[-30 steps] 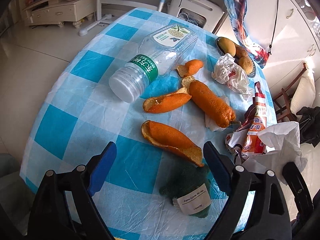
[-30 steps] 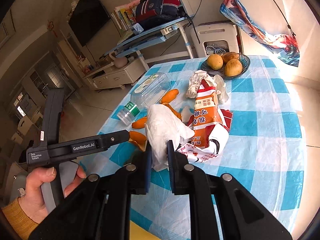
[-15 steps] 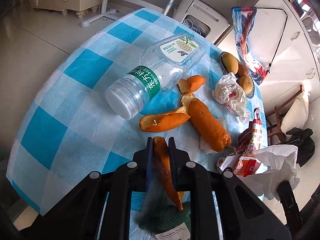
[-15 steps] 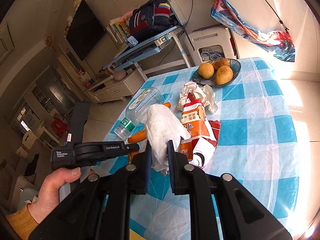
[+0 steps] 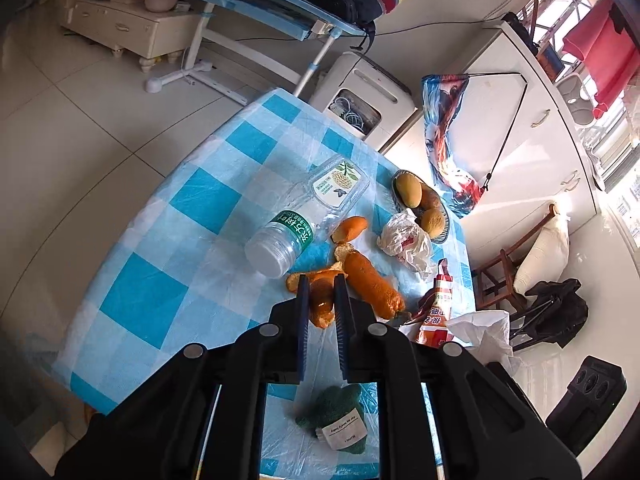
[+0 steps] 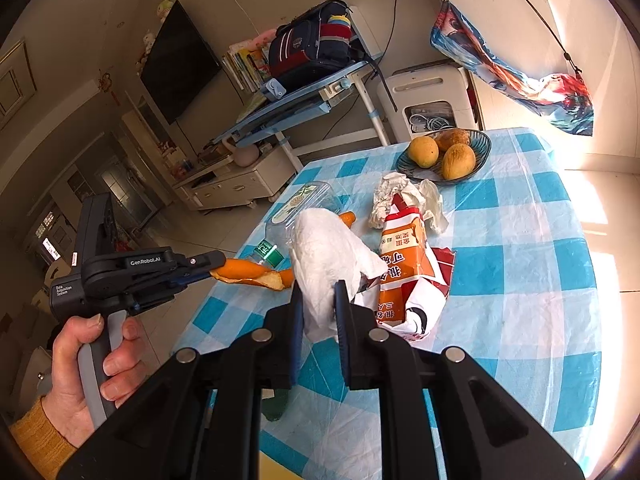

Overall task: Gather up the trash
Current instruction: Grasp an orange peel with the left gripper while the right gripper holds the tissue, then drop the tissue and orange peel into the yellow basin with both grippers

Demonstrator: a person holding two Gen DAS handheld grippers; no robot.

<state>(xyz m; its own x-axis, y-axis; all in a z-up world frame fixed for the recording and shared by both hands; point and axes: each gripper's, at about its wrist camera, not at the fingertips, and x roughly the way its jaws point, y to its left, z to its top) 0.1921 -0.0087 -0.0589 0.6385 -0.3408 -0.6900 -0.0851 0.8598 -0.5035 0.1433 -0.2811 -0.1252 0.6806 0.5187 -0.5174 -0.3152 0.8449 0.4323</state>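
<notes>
Left wrist view: left gripper (image 5: 320, 300), wide 1 second ago, now clamps orange peel (image 5: 321, 304), lifted off table (image 5: 168, 240).
Right gripper (image 6: 318, 304): still pinching white bag (image 6: 328, 252).

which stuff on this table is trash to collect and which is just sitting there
Trash for the job: orange peel held in the left gripper, white bag held in the right gripper, loose peels, plastic bottle, snack wrapper, crumpled paper.

Just lying about: fruit bowl, green sponge.
</notes>
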